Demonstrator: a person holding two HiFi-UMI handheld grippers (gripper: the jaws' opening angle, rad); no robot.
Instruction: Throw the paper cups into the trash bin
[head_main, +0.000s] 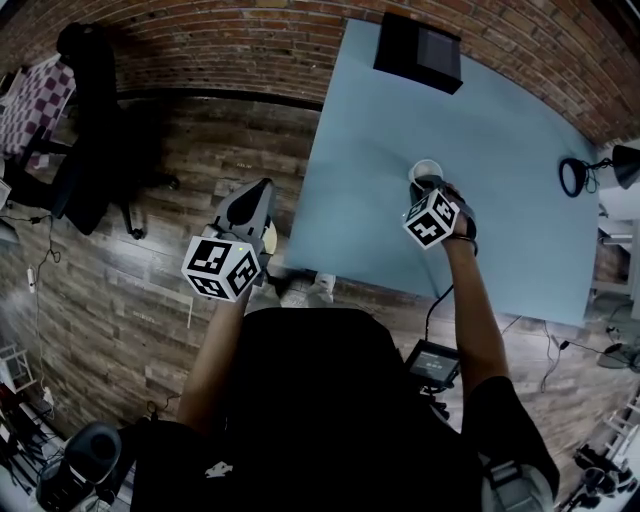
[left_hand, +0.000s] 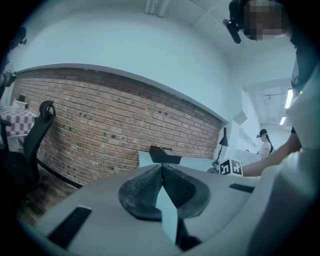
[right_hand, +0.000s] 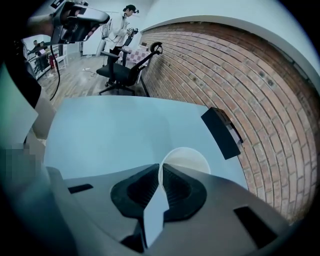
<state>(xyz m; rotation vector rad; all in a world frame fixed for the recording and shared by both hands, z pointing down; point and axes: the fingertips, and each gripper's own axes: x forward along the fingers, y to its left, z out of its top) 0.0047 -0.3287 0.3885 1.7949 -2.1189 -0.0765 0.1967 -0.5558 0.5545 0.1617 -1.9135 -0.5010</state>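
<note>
on the light blue table (head_main: 500, 210), near its middle, a white paper cup (head_main: 425, 170) stands upright with its mouth open upward. the right gripper (right_hand: 161, 172) is held over the table's middle and pointed steeply down. its jaws are closed on the near wall of the cup: the thin white wall is pinched between the black ribbed pads (right_hand: 176, 186), one inside the rim and one outside. the left gripper (left_hand: 162, 171) is held off the table's left edge, over the wood-plank floor (head_main: 200, 160). its jaws are pressed together at the tips and nothing is gripped between them. a black box-shaped container (head_main: 418, 50) is set at the table's far edge. a black desk lamp (head_main: 580, 175) is placed at the table's right edge.
</note>
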